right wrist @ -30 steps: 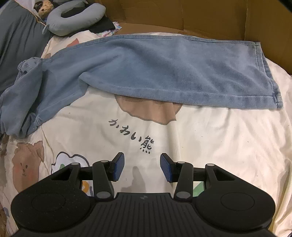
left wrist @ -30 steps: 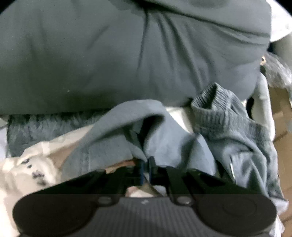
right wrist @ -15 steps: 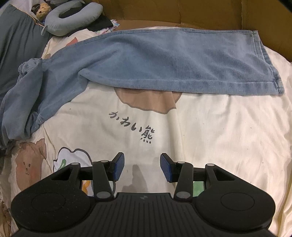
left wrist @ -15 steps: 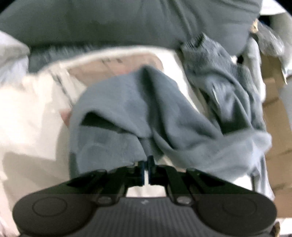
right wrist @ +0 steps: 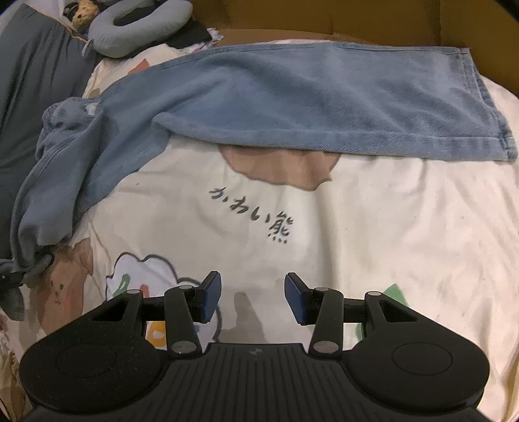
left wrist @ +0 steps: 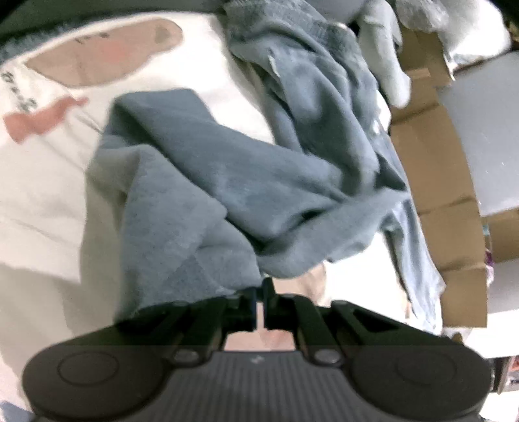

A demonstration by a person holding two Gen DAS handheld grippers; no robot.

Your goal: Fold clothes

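Light-blue jeans (right wrist: 292, 97) lie across a cream cartoon-print bed sheet (right wrist: 389, 227), one leg stretched flat to the right, the waist end bunched at the left. In the left wrist view the bunched jeans (left wrist: 227, 181) hang from my left gripper (left wrist: 261, 289), which is shut on a fold of the denim. That left gripper (right wrist: 6, 279) shows at the right wrist view's left edge, clamped on the cloth. My right gripper (right wrist: 253, 293) hovers open over bare sheet, below the jeans, with nothing between its blue pads (right wrist: 209, 297).
A dark grey pillow (right wrist: 29, 74) and a blue-grey neck pillow (right wrist: 136, 29) with a small plush toy (right wrist: 82, 9) sit at the back left. Brown cardboard (right wrist: 356, 16) walls the far side. Cardboard boxes (left wrist: 438, 162) stand to the right in the left wrist view.
My left gripper has dragged the waist end of the jeans away from the grey pillow, over the sheet. The bunched cloth has slid towards the lower left in the right wrist view. The right gripper has stayed put.
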